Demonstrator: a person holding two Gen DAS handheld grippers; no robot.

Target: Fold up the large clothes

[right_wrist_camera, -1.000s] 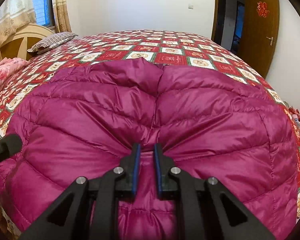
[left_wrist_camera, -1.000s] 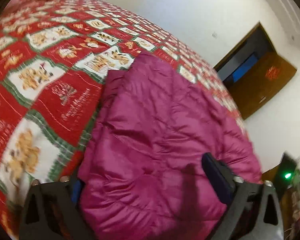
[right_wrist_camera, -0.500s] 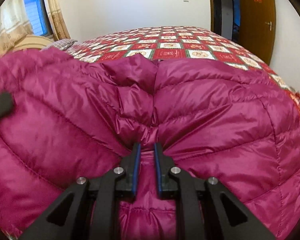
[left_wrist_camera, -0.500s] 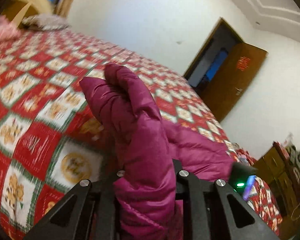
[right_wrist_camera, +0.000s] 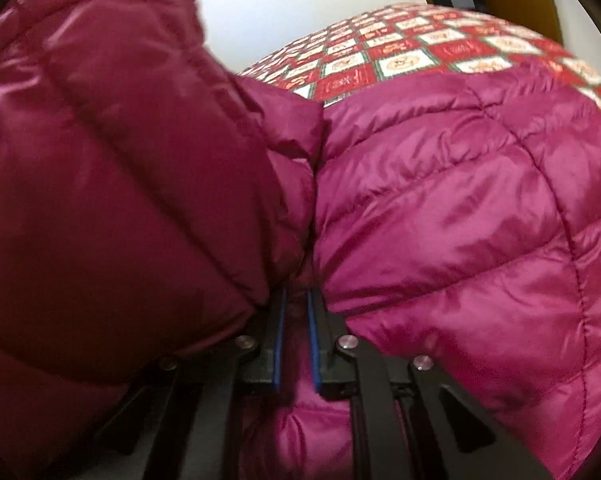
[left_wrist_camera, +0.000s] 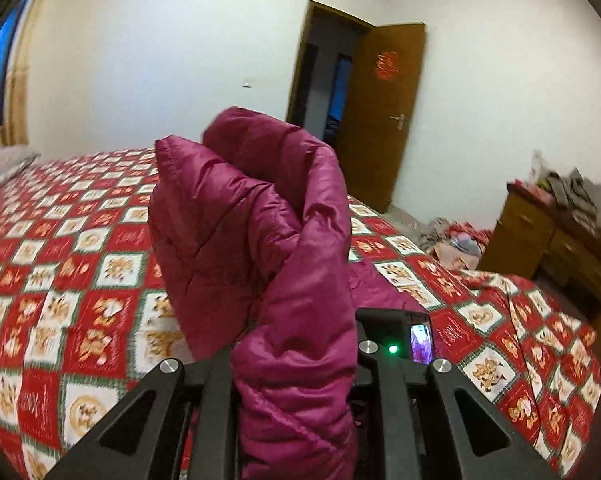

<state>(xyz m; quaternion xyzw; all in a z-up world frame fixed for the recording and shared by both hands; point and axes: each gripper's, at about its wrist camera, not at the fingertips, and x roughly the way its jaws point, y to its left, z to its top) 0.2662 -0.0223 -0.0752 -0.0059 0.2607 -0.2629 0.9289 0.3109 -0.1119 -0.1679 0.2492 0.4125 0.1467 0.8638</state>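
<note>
A magenta quilted down jacket [right_wrist_camera: 440,200] lies spread on a bed with a red, white and green patterned bedspread [left_wrist_camera: 80,280]. My left gripper [left_wrist_camera: 294,342] is shut on a thick fold of the jacket [left_wrist_camera: 240,208]. It holds that side up above the bed, and the fabric hides its fingertips. My right gripper [right_wrist_camera: 296,298] is shut on the jacket's near edge, at the middle seam. The lifted side [right_wrist_camera: 100,160] bulges over the left of the right wrist view, while the other side lies flat on the bed.
A pillow [left_wrist_camera: 4,160] lies at the far end of the bed. A brown door [left_wrist_camera: 380,120] stands open in the white wall. A wooden dresser [left_wrist_camera: 540,240] with clutter on top and a heap of clothes [left_wrist_camera: 452,236] on the floor are to the right.
The left gripper closed on the jacket's side, rolled upright and lifted it off the bed toward the middle. The right gripper kept its grip and tilted; the raised fabric now fills its left.
</note>
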